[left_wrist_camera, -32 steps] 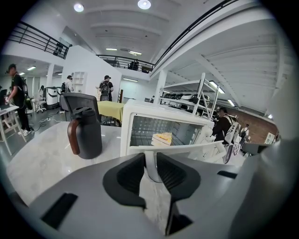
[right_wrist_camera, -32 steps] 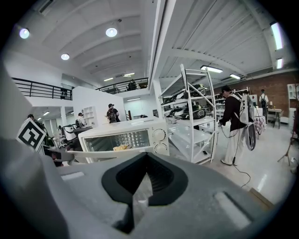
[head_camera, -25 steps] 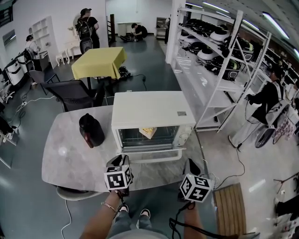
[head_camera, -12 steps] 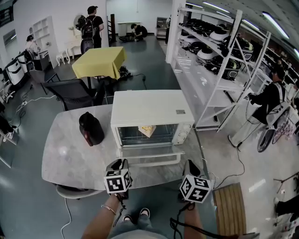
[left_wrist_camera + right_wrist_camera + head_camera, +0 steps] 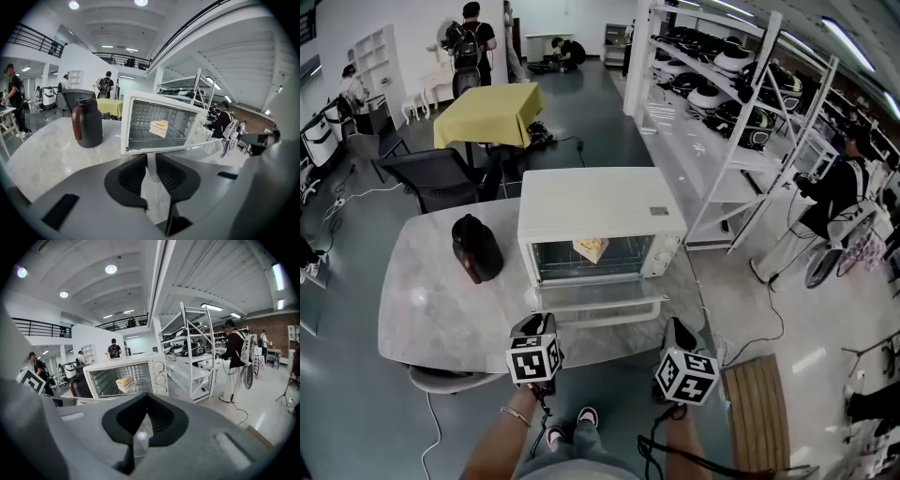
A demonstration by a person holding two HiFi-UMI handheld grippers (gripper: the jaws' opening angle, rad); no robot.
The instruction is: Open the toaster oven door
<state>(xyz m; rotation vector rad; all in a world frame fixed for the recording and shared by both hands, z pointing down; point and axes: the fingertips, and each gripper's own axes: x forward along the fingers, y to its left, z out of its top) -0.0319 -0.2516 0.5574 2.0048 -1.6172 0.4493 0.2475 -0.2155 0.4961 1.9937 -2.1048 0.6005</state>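
A large open workshop hall, not a home: polished grey floor [image 5: 609,122], tall white metal shelving [image 5: 724,178] stacked with appliances [image 5: 714,96], a railed mezzanine [image 5: 42,327], loose cables [image 5: 780,330], a yellow-clothed table [image 5: 487,114] and a backpack-wearing person [image 5: 471,42] further back

The left gripper [image 5: 540,324] and right gripper [image 5: 680,330] have grey shells, black ribbed pads [image 5: 131,176] and black-and-white marker cubes [image 5: 533,360]. A thin bracelet [image 5: 517,415] circles the left wrist, and a black cable [image 5: 649,448] trails toward six o'clock.
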